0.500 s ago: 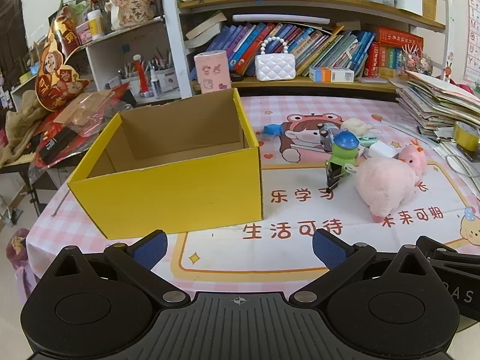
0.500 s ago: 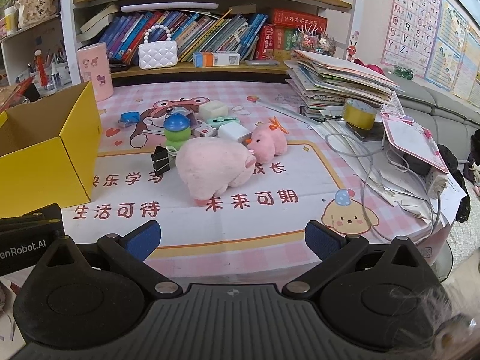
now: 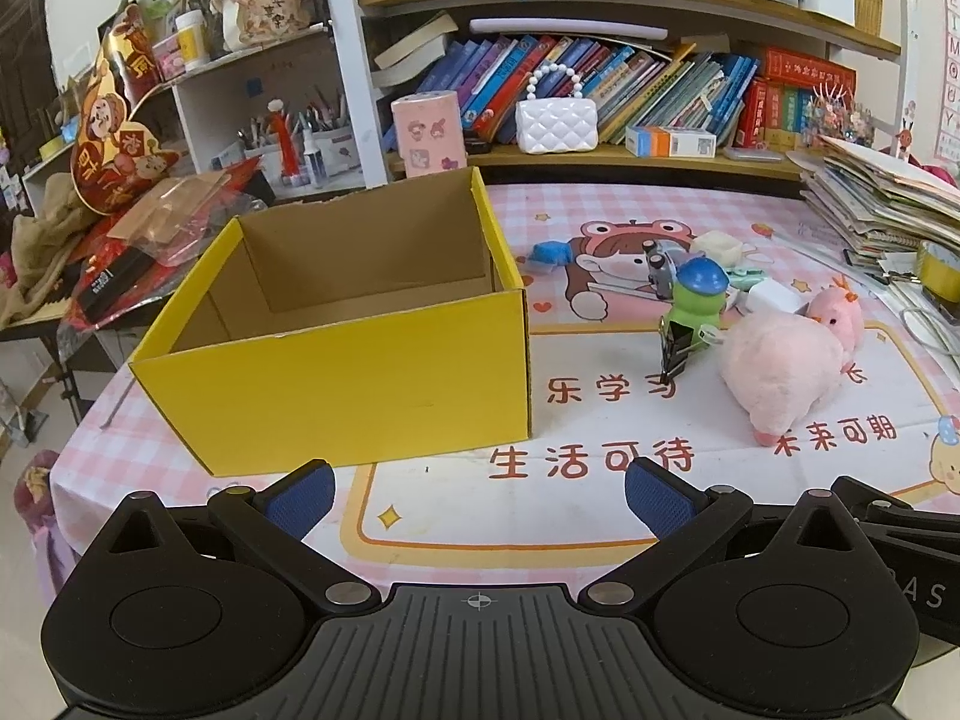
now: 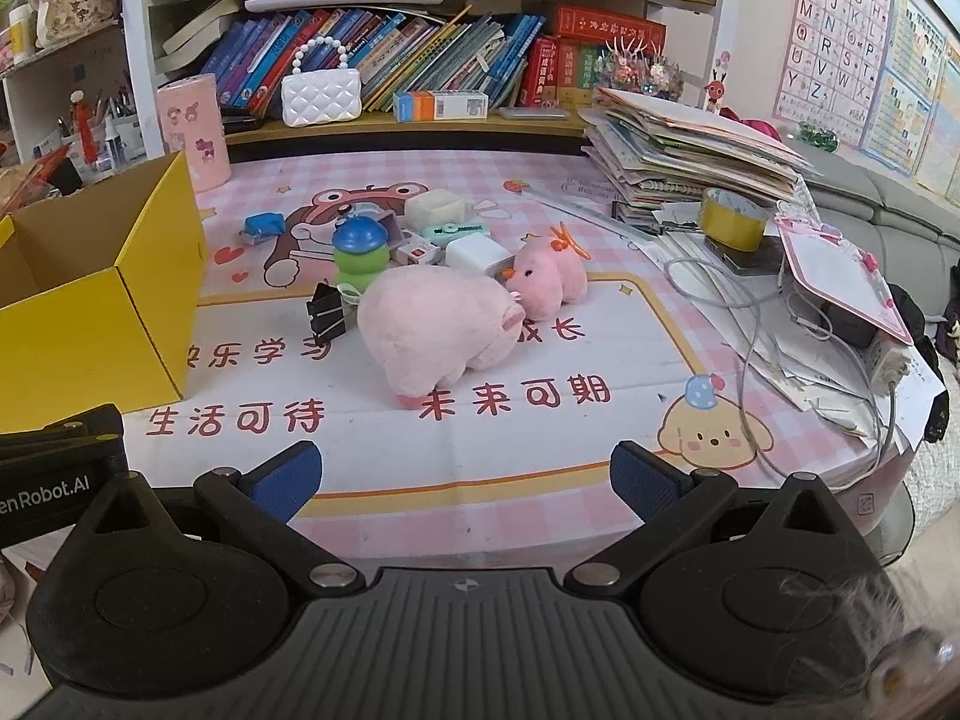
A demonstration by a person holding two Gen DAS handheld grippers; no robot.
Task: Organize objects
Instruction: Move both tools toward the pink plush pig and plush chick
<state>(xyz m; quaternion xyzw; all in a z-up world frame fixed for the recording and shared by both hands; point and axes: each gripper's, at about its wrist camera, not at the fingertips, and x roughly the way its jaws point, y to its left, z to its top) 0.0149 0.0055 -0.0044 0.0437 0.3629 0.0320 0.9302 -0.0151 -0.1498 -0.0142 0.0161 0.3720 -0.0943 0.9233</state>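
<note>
Very little changed. In the left wrist view, the yellow box and the pink plush pig slid a touch toward 2 o'clock. In the right wrist view, the pig and the yellow tape roll drifted the same way, equally slightly.

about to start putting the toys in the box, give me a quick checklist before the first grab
1. Left gripper open, nothing between pads: ok.
2. Right gripper open, nothing held: ok.
3. Yellow box open-topped, visible inside empty: ok.
4. Big pink plush reachable from the near side: ok.
5. Plush free of neighbours: not ok, small pink plush touches it.
6. Black binder clip separate from plush: cannot tell.
</note>
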